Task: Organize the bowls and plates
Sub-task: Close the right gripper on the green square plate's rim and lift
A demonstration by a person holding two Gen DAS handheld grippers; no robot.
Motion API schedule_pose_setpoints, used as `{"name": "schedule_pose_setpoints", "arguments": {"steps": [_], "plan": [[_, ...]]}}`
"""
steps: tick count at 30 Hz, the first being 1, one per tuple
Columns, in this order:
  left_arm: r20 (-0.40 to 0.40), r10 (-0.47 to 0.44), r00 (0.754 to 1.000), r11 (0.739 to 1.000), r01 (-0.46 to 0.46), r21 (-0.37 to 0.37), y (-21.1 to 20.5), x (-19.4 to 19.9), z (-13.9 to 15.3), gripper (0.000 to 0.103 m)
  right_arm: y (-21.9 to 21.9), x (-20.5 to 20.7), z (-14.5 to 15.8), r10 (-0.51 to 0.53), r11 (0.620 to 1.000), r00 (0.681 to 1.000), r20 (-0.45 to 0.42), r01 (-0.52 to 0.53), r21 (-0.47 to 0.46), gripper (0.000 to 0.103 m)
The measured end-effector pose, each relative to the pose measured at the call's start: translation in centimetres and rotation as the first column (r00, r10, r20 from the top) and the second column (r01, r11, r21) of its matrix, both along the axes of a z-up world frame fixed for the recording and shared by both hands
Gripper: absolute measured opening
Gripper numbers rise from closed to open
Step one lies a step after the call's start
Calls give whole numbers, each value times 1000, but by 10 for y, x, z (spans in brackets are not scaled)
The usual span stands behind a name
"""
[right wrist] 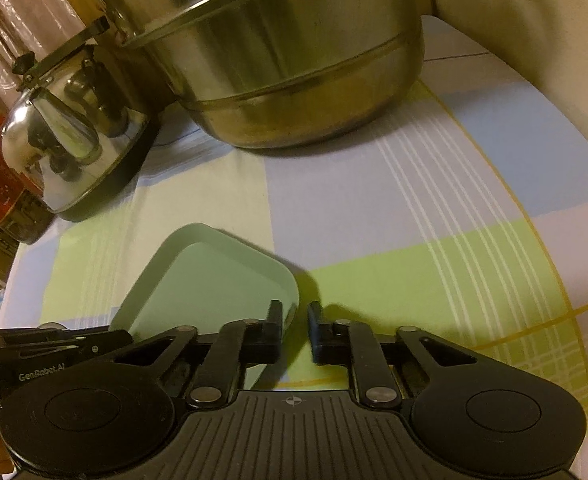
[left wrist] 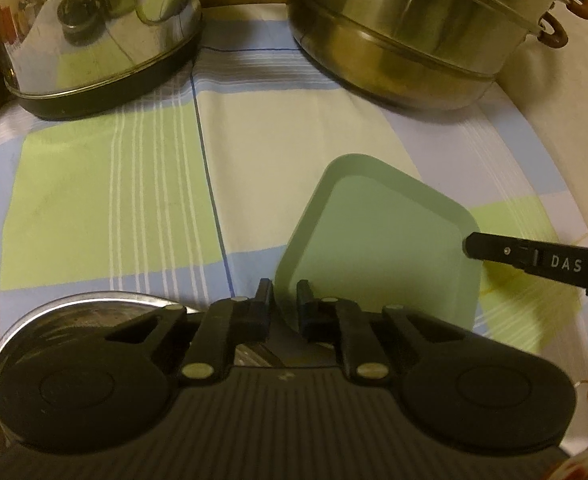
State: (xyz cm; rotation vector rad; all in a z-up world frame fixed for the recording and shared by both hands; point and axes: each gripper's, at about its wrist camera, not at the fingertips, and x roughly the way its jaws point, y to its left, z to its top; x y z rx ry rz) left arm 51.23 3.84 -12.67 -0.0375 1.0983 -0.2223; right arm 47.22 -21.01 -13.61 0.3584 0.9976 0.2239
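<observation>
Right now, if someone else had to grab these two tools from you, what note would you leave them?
Left gripper: shut on the near edge of the green square plate.
Right gripper: shut, apparently on the plate's opposite corner.
Things: the plate lies flat on the checked tablecloth. A steel dish sits beside it, partly under the left gripper. A big pot and a kettle stand at the back.
Done: the plate is gripped on two sides. Nothing is stacked.
Left: lift the plate level with both grippers, then probably set it with the steel dish.
</observation>
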Motion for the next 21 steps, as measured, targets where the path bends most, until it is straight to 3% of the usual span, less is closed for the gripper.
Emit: {"name": "schedule_pose_setpoints", "arguments": {"steps": [12, 21], "plan": [[37, -3, 999, 1000, 4, -30, -2, -8, 9, 8, -8, -7, 12, -19, 1000, 1000, 22, 18, 4, 6], [77, 3, 997, 997, 3, -76, -2, -26, 37, 8, -20, -28, 42, -43, 998, 998, 50, 41, 39, 6]]}}
